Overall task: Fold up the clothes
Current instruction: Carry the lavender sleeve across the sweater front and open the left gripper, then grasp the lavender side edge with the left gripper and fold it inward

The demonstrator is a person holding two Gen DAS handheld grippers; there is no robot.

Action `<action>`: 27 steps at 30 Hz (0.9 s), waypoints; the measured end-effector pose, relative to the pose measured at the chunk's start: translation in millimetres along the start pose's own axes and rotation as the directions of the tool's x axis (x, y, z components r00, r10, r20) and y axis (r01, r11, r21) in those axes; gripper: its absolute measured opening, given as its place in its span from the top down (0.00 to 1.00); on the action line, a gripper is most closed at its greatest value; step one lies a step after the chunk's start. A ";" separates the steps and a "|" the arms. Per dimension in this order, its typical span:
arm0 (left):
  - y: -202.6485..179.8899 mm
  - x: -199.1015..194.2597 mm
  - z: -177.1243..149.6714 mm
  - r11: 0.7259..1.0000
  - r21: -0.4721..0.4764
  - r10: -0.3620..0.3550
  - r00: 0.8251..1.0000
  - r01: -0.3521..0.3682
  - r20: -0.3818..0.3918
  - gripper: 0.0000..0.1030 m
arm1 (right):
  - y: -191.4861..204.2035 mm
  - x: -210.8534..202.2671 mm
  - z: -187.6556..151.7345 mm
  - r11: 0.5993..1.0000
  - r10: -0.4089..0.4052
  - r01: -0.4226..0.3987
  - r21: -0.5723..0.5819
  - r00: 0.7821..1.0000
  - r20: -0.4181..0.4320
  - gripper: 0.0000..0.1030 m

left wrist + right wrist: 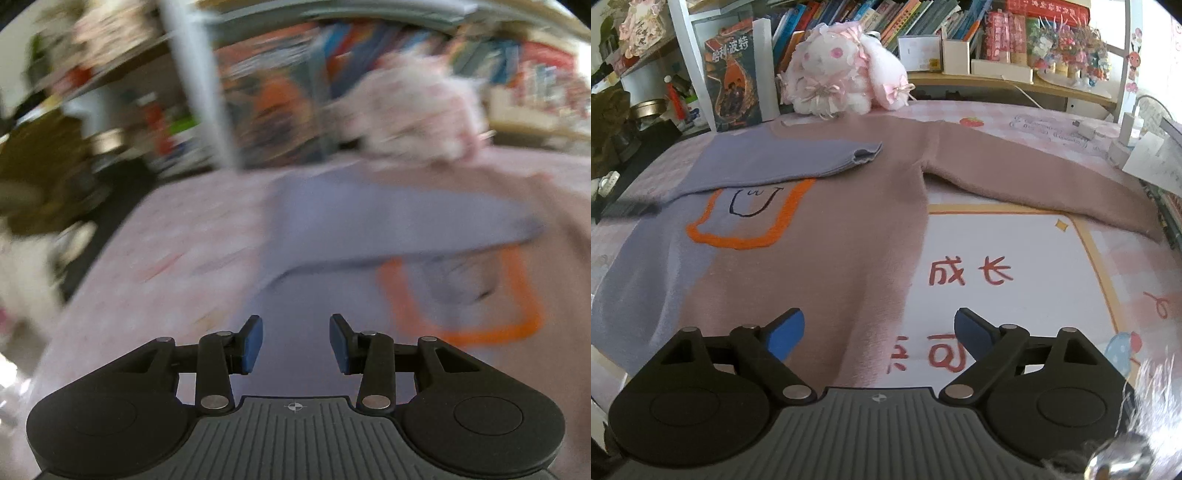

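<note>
Sweater: your sweater (pixel 827 266) lay flat on the bench (pixel 1004 258), mauve-brown on one side and lavender on the other, with an orange outline (pixel 746 221) on its chest.
Lavender sleeve: it (pixel 775 162) was folded across the chest, its cuff near the middle of the body.
Mauve sleeve: it (pixel 1052 184) stretched outward over the printed bench cover.
Left tool: your left tool (pixel 295 345) stood open above the lavender part of the sweater (pixel 332 236), holding nothing; that view was blurred.
Right tool: your right tool (pixel 879 338) was spread wide over the sweater's hem edge, holding nothing.
Behind: a plush rabbit (pixel 842 70) sat just beyond the collar, in front of a bookshelf (pixel 886 18).
</note>
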State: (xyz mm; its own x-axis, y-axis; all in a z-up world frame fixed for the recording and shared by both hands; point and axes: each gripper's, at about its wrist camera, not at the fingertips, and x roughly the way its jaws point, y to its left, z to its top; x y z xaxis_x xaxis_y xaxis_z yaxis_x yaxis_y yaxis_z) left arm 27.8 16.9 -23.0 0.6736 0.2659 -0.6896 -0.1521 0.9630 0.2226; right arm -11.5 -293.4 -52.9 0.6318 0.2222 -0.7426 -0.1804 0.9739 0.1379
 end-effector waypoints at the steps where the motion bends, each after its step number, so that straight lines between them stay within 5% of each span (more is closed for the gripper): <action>1: 10.8 1.0 -6.1 1.000 -0.017 0.021 1.000 -0.021 -0.014 0.55 | 1.5 0.4 -0.4 1.000 -0.004 0.004 0.007 1.000 -0.003 0.20; 4: 39.4 4.9 -20.2 0.996 -0.086 0.032 0.998 -0.036 -0.050 0.49 | 5.5 1.9 -0.7 0.999 -0.038 0.039 0.025 0.999 -0.023 0.31; 9: 63.9 10.3 -33.3 0.980 -0.186 -0.089 0.993 0.072 -0.083 0.49 | 15.2 0.1 -6.5 0.996 -0.077 0.081 0.042 0.994 -0.072 0.37; 17: 73.1 17.5 -40.7 0.964 -0.217 -0.172 0.983 0.154 -0.066 0.50 | 33.2 -5.3 -15.9 0.986 -0.135 0.142 0.089 0.987 -0.086 0.39; 21: 76.6 18.6 -41.4 0.956 -0.224 -0.208 0.977 0.191 -0.055 0.55 | 38.1 -7.3 -17.6 0.980 -0.154 0.162 0.119 0.985 -0.076 0.50; 25: 83.7 20.3 -41.0 0.933 -0.251 -0.277 0.960 0.258 -0.044 0.93 | 44.1 -6.7 -17.9 0.977 -0.160 0.167 0.133 0.985 -0.062 0.70; 27: 88.0 22.3 -40.5 0.921 -0.268 -0.307 0.951 0.284 -0.044 0.95 | 47.7 -5.6 -17.0 0.977 -0.150 0.157 0.141 0.987 -0.057 0.81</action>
State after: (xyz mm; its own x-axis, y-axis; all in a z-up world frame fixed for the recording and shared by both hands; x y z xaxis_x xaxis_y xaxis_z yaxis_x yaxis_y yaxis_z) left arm 0.2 109.3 -46.7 0.6554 -0.0405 -0.7542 -0.1421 0.9741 -0.1758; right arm -36.4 -249.0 -53.3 0.6075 0.0701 -0.7912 0.0292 0.9935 0.1104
